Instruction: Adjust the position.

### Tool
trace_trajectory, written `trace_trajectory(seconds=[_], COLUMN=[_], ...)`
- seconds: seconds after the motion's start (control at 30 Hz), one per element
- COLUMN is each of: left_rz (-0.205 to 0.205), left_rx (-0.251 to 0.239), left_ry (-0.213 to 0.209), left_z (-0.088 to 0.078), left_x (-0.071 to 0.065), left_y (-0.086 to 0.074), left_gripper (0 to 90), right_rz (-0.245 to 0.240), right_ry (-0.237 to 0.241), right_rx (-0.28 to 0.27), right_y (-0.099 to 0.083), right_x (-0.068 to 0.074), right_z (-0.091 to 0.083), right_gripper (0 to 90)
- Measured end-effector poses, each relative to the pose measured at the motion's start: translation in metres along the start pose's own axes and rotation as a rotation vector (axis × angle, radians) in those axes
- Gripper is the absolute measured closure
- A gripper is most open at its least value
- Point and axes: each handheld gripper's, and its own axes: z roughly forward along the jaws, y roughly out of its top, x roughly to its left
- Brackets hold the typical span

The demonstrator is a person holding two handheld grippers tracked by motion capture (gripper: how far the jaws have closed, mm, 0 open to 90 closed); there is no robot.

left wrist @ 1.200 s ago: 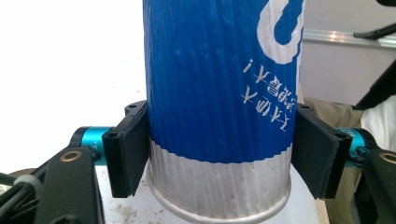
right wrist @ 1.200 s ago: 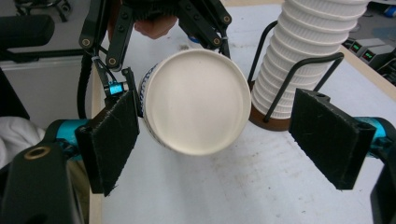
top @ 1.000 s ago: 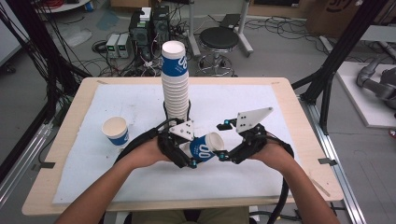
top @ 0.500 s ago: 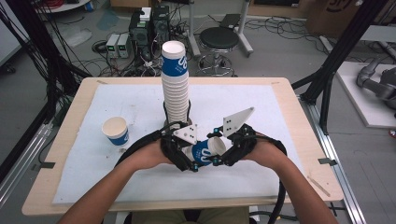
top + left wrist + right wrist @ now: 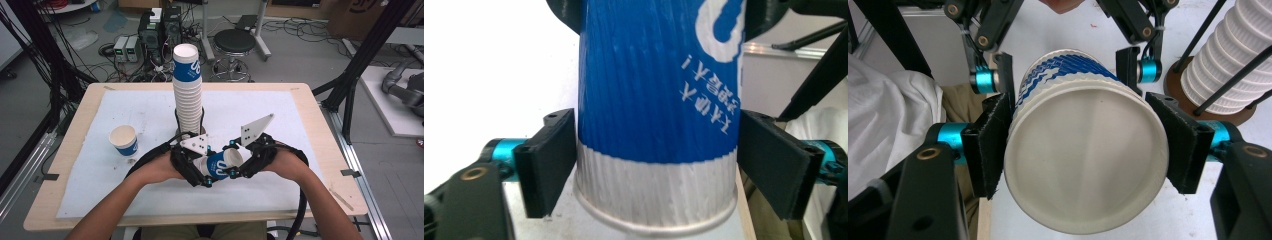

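Observation:
A blue and white paper cup (image 5: 220,164) lies on its side in the air between my two grippers, low over the table's front middle. My right gripper (image 5: 236,161) is shut on its open rim: in the right gripper view both pads (image 5: 990,145) press the rim of the cup (image 5: 1088,165), and these jaws have just been closing. My left gripper (image 5: 206,171) stands around the cup's base end. Its jaws have just been opening, and in the left gripper view the cup (image 5: 659,100) sits between them with the pads (image 5: 551,160) just off its sides.
A tall stack of paper cups (image 5: 187,90) stands on a round holder behind the grippers. A single upright cup (image 5: 124,140) sits at the left on the white mat (image 5: 280,115). The wooden table edge (image 5: 325,150) runs at the right.
My right gripper moved left onto the cup's rim and closed on it. The left gripper's jaws parted from the cup's base. Both hands stayed nearly in place.

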Motion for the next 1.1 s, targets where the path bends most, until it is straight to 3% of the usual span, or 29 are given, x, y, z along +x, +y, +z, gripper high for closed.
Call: trace_trajectory(seconds=[0.33, 0.6, 1.1], left_rz=[-0.034, -0.070, -0.084], left_rx=[-0.145, -0.216, -0.408], left_ry=[0.014, 0.031, 0.086], left_z=[-0.013, -0.019, -0.026], left_x=[0.003, 0.005, 0.001], left_y=[-0.016, -0.028, -0.041], left_gripper=[17.8, 17.7, 17.1], right_rz=[0.039, 0.067, 0.122], right_ry=[-0.005, -0.006, -0.044], right_rx=[-0.063, -0.095, -0.221], right_y=[-0.011, -0.022, -0.044], right_x=[-0.003, -0.003, -0.003], right_z=[-0.008, -0.009, -0.015], right_gripper=[30.5, 30.5, 30.5])
